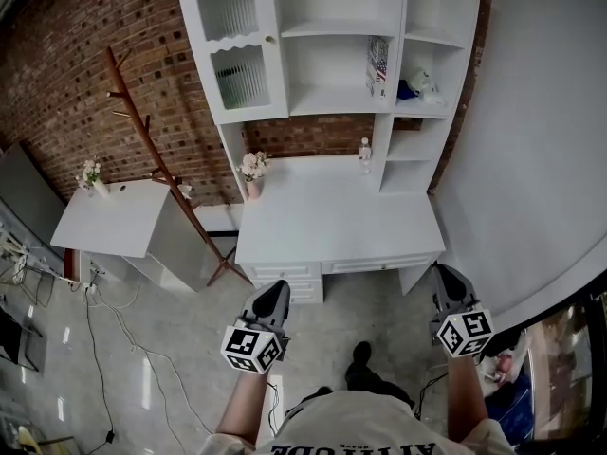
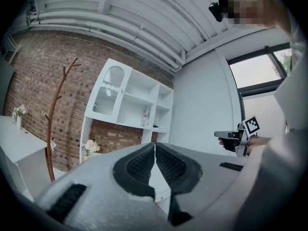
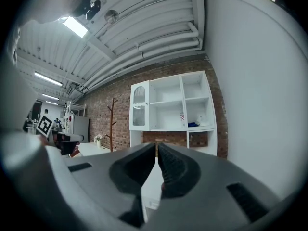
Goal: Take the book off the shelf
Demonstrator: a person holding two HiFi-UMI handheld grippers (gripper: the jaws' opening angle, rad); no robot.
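Observation:
The book [image 1: 377, 66] stands upright at the right end of the middle compartment of the white shelf unit [image 1: 332, 102]. It shows small in the left gripper view [image 2: 145, 118] and in the right gripper view [image 3: 182, 119]. Both grippers are held level in front of the white desk [image 1: 322, 216], well short of the shelf. My left gripper [image 1: 270, 301] has its jaws together with nothing between them, tips meeting [image 2: 154, 146]. My right gripper [image 1: 450, 287] is shut and empty too [image 3: 157, 146]. Each gripper shows at the edge of the other's view.
On the desk stand a vase of flowers [image 1: 252, 169] and a small bottle [image 1: 364, 154]. Blue and white items [image 1: 417, 85] lie in the right-hand compartment. A wooden coat stand [image 1: 152, 150] and a low white table [image 1: 114, 218] are to the left. Cables [image 1: 104, 349] run across the floor.

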